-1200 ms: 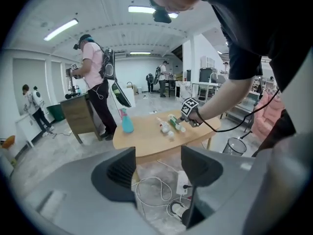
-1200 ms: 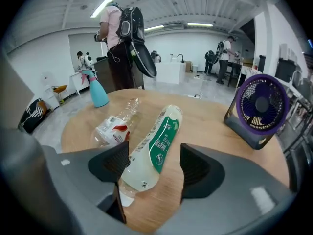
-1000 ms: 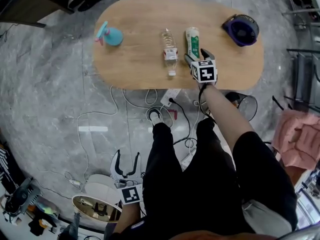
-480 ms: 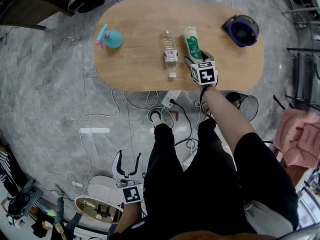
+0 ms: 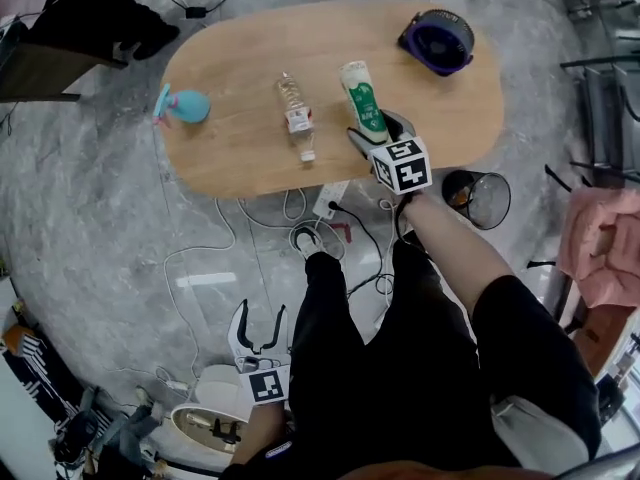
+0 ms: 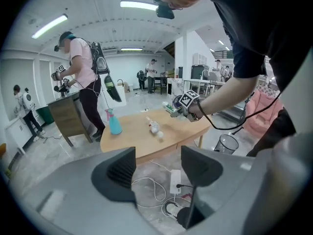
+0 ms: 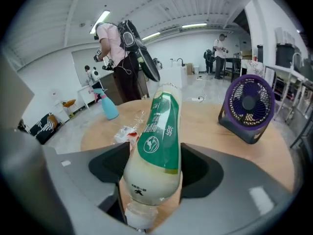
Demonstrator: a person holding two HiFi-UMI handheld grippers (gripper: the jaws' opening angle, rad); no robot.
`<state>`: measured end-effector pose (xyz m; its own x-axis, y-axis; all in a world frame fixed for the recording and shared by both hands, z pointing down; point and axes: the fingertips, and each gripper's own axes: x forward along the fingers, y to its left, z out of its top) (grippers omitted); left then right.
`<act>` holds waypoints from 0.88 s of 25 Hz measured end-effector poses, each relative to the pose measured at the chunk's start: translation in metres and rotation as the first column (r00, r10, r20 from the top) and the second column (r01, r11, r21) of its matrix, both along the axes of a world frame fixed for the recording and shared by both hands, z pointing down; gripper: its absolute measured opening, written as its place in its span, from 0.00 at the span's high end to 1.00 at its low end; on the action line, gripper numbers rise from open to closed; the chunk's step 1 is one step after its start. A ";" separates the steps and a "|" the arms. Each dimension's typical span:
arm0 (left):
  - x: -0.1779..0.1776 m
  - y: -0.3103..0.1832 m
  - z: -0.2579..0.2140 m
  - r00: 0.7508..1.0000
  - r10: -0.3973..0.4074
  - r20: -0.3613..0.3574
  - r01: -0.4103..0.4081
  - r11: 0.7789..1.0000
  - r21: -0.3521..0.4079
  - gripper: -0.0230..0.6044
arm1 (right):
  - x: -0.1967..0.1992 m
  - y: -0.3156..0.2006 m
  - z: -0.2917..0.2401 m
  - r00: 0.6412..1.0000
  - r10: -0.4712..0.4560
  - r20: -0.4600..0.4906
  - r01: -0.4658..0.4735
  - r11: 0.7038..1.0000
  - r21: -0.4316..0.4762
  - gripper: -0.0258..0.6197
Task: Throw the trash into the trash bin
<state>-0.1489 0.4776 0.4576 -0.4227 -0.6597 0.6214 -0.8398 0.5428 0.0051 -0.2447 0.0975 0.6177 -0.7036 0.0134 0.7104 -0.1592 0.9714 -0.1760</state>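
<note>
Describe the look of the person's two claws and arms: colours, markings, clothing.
Left claw and right claw each have a grey body, dark ribbed pads and a white cube with black square markers. A black cable trails from the right one. The person wears a black short sleeve.

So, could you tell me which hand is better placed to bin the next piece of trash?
Right: the right tongs grip the green-labelled bottle, with the black mesh bin beside that arm; the left tongs hang open and empty.

Purple fan (image 5: 437, 41) and blue spray bottle (image 5: 183, 106) stand at opposite ends of the wooden table (image 5: 240, 58).
</note>
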 end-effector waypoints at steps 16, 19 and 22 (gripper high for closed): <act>0.052 -0.149 -0.020 0.943 0.332 0.022 -0.331 0.943 -0.005 0.49 | 0.235 -0.143 -0.064 0.890 0.443 0.109 -0.441 0.897 -0.039 0.43; 0.068 -0.182 -0.021 0.925 0.379 0.014 -0.379 0.925 -0.004 0.49 | 0.296 -0.168 -0.047 0.846 0.531 0.058 -0.528 0.848 -0.049 0.43; 0.085 -0.209 -0.019 0.902 0.433 0.005 -0.433 0.901 -0.014 0.49 | 0.356 -0.189 -0.032 0.792 0.610 0.006 -0.609 0.791 -0.050 0.43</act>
